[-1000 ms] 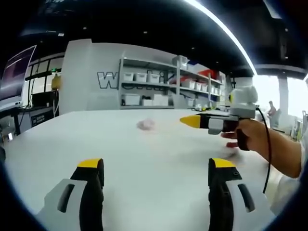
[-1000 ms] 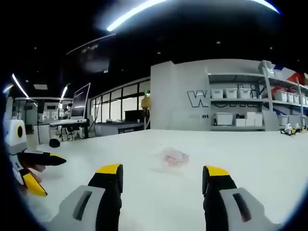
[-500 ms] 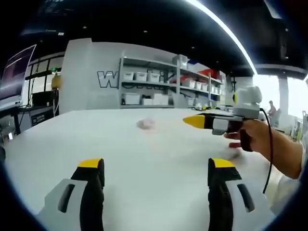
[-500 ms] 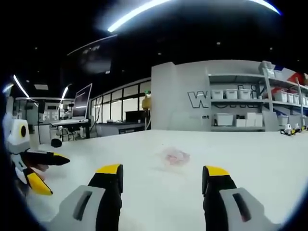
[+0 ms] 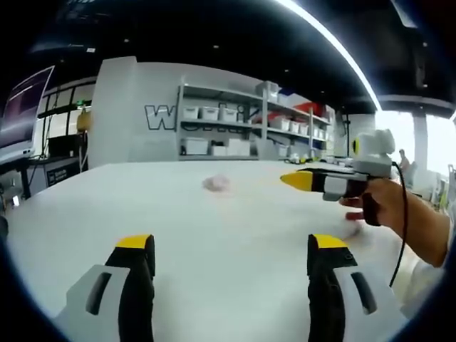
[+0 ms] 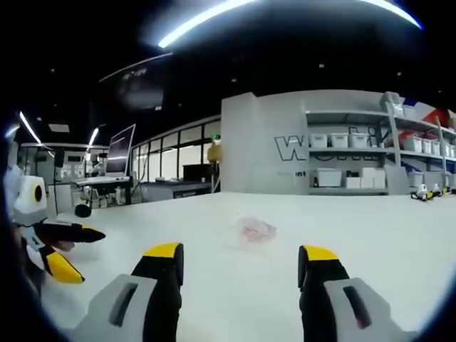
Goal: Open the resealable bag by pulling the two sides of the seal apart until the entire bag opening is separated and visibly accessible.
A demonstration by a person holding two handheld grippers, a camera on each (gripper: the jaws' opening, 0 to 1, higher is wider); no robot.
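A small clear resealable bag [image 5: 216, 184] with pinkish contents lies far out on the white table [image 5: 214, 228]; in the right gripper view the bag [image 6: 256, 230] sits ahead, just left of centre between the jaws. My left gripper [image 5: 231, 249] is open and well short of the bag, nothing between its yellow-tipped jaws. My right gripper [image 6: 239, 256] is open too, also apart from the bag. The right gripper [image 5: 303, 181] enters the left gripper view from the right, held in a hand. The left gripper [image 6: 68, 253] appears at the left edge of the right gripper view.
Shelves with white bins [image 5: 217, 132] stand against the grey back wall beyond the table. Desks with monitors [image 6: 117, 160] are at the far left. The table's far edge [image 5: 142, 165] runs in front of the shelves.
In the left gripper view the right gripper has drifted slightly rightward. The bag has stayed where it was, and both grippers stay open.
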